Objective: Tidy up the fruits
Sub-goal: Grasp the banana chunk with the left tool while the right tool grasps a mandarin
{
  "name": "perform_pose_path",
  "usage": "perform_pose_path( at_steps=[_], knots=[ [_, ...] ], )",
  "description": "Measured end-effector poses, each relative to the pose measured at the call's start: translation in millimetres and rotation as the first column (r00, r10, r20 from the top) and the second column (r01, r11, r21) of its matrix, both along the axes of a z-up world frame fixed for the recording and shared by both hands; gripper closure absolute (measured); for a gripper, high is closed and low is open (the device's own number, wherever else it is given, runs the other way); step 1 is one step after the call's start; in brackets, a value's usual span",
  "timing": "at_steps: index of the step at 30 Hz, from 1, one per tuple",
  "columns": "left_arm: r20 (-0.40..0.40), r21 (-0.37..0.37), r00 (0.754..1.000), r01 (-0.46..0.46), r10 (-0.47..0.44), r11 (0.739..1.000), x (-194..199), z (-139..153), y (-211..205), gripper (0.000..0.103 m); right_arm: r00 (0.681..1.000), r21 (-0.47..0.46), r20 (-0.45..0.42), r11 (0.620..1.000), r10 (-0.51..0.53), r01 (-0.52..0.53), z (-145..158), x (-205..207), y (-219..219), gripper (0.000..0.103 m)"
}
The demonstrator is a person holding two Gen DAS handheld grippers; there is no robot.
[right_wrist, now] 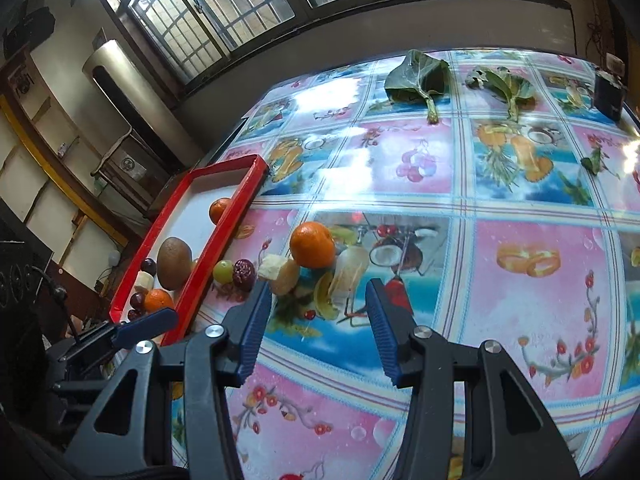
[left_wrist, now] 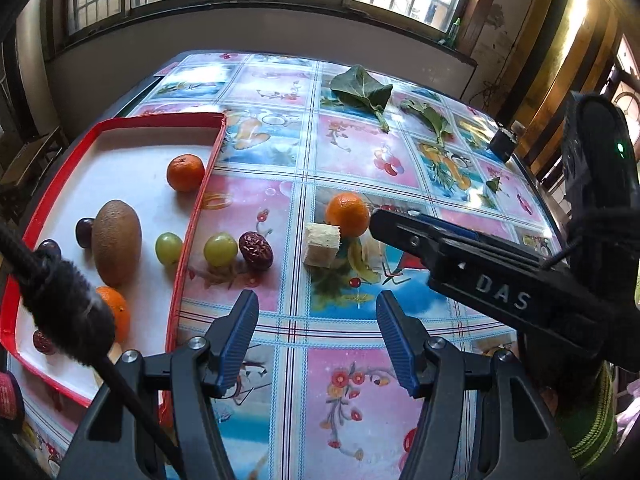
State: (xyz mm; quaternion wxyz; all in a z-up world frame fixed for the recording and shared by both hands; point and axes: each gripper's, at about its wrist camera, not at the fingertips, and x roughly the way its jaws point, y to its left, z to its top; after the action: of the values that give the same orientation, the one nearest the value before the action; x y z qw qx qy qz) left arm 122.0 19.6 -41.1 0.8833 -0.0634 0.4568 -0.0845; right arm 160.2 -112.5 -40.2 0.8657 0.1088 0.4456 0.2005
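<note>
My left gripper (left_wrist: 316, 304) hovers open over the patterned tablecloth, nothing between its fingers. Ahead of it lie a green grape (left_wrist: 220, 249), a red date (left_wrist: 256, 250), a pale cut fruit chunk (left_wrist: 321, 245) and an orange (left_wrist: 347, 214). To the left, the red-rimmed tray (left_wrist: 200, 204) holds a kiwi (left_wrist: 116, 242), two oranges, a green grape (left_wrist: 168, 248) and small dark fruits. My right gripper (right_wrist: 319, 292) is open and empty, just short of the orange (right_wrist: 312, 244) and the chunk (right_wrist: 273, 268). In the left wrist view its finger (left_wrist: 400, 232) reaches beside the orange.
Two green leaves (left_wrist: 362, 90) (left_wrist: 430, 118) lie at the table's far side, with a small dark container (left_wrist: 504, 142) near the right edge. A wall with windows stands behind the table. A green striped sleeve (left_wrist: 588, 420) shows at the lower right.
</note>
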Motion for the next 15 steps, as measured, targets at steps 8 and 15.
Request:
perform_pose_path(
  at_steps=[8,15],
  knots=[
    [-0.039,-0.005,0.999,0.008,-0.008,1.0,23,-14,0,0.042,0.998,-0.102,-0.03,0.993,0.058,-0.061,-22,46,36,0.052],
    [-0.039,-0.001,0.999,0.02,-0.02,1.0,41,-15,-7,0.042,0.998,-0.037,-0.046,0.998,0.05,-0.052,-27,49,19,0.067]
  ],
)
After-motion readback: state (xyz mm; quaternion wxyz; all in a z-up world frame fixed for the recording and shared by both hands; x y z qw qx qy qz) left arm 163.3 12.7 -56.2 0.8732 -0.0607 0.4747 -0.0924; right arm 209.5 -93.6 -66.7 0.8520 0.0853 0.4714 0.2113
